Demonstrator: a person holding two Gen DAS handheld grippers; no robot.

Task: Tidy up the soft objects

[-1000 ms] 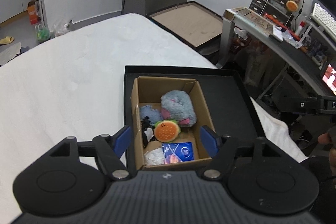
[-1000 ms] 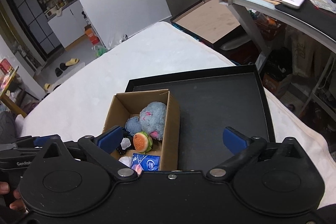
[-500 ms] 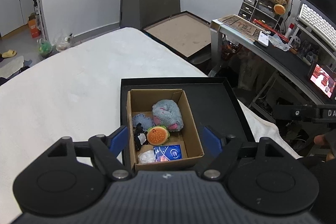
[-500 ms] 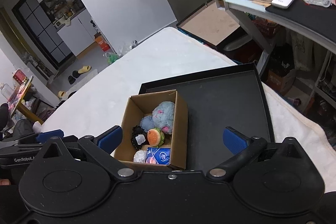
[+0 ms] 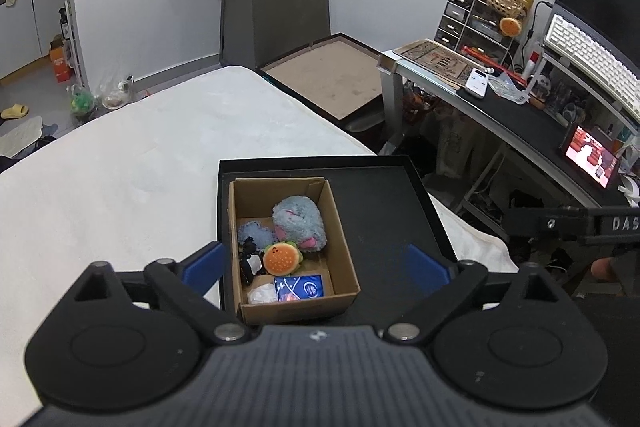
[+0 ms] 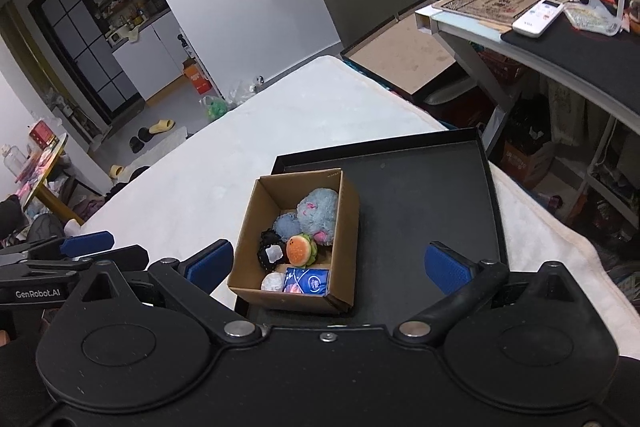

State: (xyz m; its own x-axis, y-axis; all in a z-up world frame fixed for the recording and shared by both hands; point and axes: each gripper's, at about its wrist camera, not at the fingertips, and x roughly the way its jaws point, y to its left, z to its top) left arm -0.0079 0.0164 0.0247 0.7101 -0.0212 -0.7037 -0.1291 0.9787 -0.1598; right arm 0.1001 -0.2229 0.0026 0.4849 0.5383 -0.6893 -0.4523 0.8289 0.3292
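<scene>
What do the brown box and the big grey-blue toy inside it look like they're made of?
The box looks like plain matt brown cardboard, with folded corners and raw cut edges. The grey-blue toy looks like fuzzy plush fabric with pink patches; its filling can't be seen.

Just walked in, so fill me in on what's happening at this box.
A person holds two grippers above the cardboard box, which sits in a black tray. The left gripper, which has just been opening, and the right gripper are both open and empty. The grey plush, burger toy and blue packet lie inside.
</scene>
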